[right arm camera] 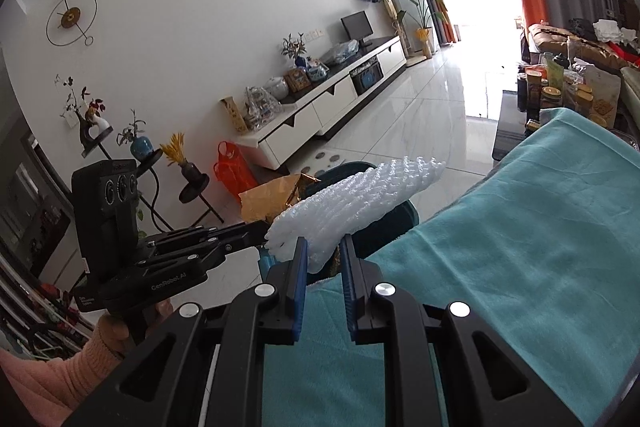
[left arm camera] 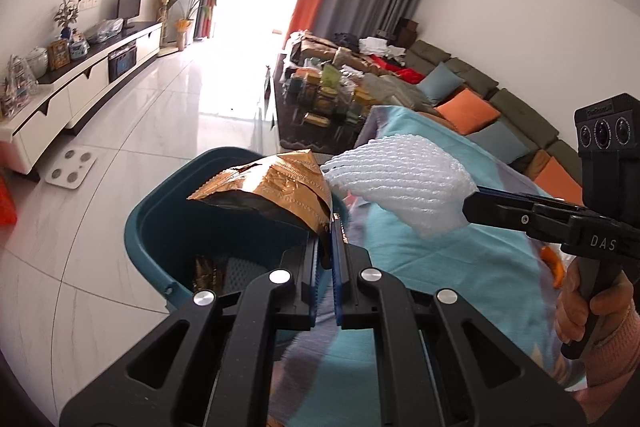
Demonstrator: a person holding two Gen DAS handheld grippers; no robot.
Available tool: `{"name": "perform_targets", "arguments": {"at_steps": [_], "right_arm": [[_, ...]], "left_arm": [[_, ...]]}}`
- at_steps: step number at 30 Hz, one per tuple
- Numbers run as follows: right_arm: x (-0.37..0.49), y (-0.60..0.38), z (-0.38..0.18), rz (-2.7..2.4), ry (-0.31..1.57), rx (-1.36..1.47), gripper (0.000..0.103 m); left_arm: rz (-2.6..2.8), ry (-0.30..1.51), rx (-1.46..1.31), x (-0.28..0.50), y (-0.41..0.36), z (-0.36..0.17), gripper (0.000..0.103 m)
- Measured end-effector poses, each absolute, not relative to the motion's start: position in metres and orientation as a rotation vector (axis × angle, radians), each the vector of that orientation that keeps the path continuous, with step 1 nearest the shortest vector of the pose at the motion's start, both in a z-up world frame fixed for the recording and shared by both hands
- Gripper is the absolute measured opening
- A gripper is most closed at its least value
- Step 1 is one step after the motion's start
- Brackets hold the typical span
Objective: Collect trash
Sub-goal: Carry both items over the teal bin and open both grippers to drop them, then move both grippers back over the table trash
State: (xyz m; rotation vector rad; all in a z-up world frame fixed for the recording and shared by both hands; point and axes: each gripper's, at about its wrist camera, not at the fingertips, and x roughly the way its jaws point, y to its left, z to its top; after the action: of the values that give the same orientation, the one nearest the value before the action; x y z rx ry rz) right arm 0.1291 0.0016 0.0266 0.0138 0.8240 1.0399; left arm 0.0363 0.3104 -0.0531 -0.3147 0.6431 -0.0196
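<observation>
The left gripper pinches a gold wrapper and holds it over the teal bin, which stands on the floor at the left edge of a teal cloth. The right gripper clamps a white foam net just right of the wrapper, above the cloth's edge.
</observation>
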Motion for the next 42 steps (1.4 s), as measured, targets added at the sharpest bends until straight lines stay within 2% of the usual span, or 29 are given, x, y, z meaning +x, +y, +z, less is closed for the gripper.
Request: {"name": "perform_targets", "arguments": {"at_steps": [14, 26, 28, 30, 32, 34, 38, 40, 42], "right_arm": [[0.154, 0.051, -0.001, 1.020, 0.925, -0.063, 0.015], [0.163, 0.086, -0.017, 0.995, 1.011, -0.121, 0.022], [0.164, 0.086, -0.018, 0.990, 1.014, -0.117, 0.022], [0.165, 0.086, -0.018, 0.986, 1.017, -0.111, 0.025], [0.165, 0.085, -0.018, 0.983, 1.017, -0.103, 0.028], [0.165, 0.080, -0.018, 0.981, 1.012, -0.090, 0.028], [0.164, 0.065, -0.013, 0.980, 0.997, -0.050, 0.029], [0.158, 0.053, -0.004, 0.983, 0.967, -0.034, 0.035], [0.151, 0.042, 0.007, 0.984, 0.930, -0.026, 0.036]], "left_arm": [[0.051, 0.739, -0.352, 0.071, 0.333, -0.090, 0.006], [0.095, 0.800, -0.385, 0.091, 0.349, -0.123, 0.011], [0.107, 0.806, -0.389, 0.097, 0.349, -0.128, 0.015], [0.121, 0.807, -0.394, 0.100, 0.348, -0.129, 0.026], [0.137, 0.798, -0.398, 0.100, 0.348, -0.128, 0.033], [0.144, 0.781, -0.400, 0.098, 0.348, -0.125, 0.036], [0.159, 0.724, -0.362, 0.086, 0.338, -0.109, 0.047], [0.158, 0.685, -0.332, 0.079, 0.329, -0.096, 0.054], [0.139, 0.638, -0.311, 0.070, 0.316, -0.082, 0.062]]}}
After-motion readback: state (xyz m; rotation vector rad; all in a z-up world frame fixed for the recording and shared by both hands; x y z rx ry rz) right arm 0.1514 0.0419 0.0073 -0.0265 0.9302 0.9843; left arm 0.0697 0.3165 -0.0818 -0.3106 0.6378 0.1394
